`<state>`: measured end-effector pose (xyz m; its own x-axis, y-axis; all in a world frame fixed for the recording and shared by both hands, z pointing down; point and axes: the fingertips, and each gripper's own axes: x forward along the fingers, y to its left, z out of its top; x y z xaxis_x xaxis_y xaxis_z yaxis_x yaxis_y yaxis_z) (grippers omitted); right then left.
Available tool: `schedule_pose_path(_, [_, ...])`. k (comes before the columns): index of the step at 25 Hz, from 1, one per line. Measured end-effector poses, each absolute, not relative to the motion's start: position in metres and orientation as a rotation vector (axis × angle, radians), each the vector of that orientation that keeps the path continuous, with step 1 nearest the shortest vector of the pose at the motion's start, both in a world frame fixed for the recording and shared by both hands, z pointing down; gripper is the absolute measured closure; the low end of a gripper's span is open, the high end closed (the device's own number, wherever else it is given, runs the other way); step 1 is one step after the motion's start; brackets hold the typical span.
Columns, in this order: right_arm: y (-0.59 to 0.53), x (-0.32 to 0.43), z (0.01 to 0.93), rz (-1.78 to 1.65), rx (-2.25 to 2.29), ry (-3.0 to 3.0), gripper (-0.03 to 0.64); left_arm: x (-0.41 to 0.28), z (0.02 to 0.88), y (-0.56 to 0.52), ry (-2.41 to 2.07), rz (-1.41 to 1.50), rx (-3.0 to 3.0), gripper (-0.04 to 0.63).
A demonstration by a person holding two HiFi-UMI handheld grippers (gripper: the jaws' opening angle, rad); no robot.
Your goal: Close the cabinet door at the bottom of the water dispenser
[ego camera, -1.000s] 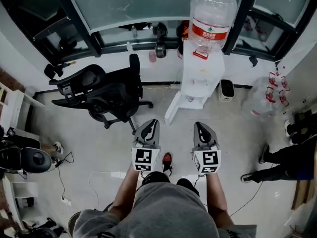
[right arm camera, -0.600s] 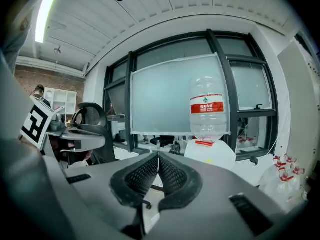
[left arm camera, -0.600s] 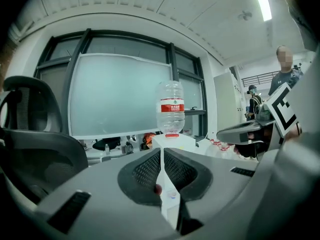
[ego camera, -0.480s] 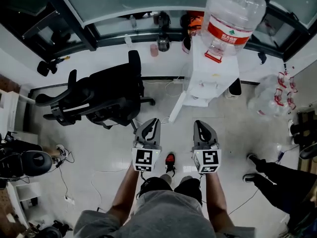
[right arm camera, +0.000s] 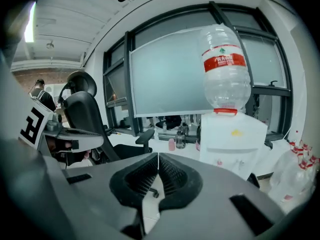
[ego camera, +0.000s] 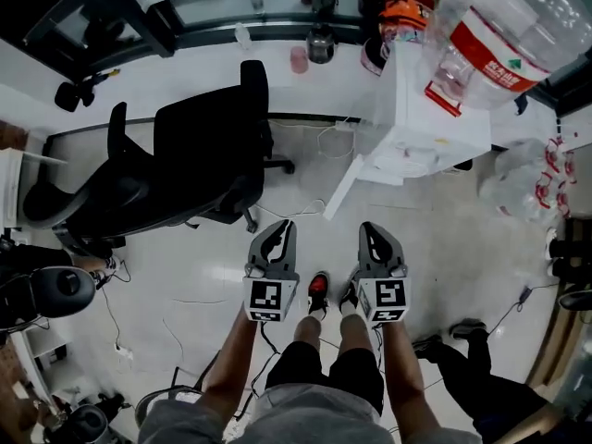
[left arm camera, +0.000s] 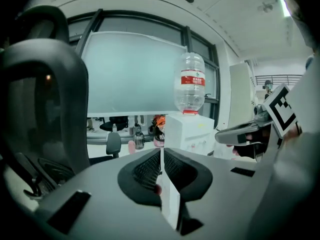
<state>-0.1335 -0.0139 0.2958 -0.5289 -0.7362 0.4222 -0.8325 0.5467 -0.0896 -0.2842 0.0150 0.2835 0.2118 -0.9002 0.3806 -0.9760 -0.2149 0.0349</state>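
Observation:
The white water dispenser (ego camera: 421, 118) stands at the upper right of the head view, with an upturned clear bottle (ego camera: 499, 26) on top. Its bottom cabinet door (ego camera: 344, 185) hangs open, swung out to the left over the floor. My left gripper (ego camera: 277, 232) and right gripper (ego camera: 375, 232) are side by side in front of me, both shut and empty, short of the door and apart from it. In the left gripper view the dispenser (left arm camera: 190, 134) is ahead and the door's white edge (left arm camera: 170, 204) shows low behind the jaws. The right gripper view has the dispenser (right arm camera: 232, 144) ahead to the right.
A black office chair (ego camera: 185, 155) stands close on the left of the door. A windowsill (ego camera: 222, 63) with small bottles runs behind. Clear bags (ego camera: 527, 192) lie right of the dispenser. Another person's legs (ego camera: 472, 368) are at lower right. Cables trail on the floor (ego camera: 185, 303).
I have moved in on the dispenser: it and the chair loom larger, and the dispenser has slid right. Both grippers stayed side by side and shut.

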Motion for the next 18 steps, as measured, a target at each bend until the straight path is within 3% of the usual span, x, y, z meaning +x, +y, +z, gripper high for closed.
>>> schedule_pose_path(18, [-0.042, -0.158, 0.534, 0.564, 1.1, -2.38, 0.597, -0.303, 0.501, -0.003, -1.735, 0.499, 2.031, 0.555])
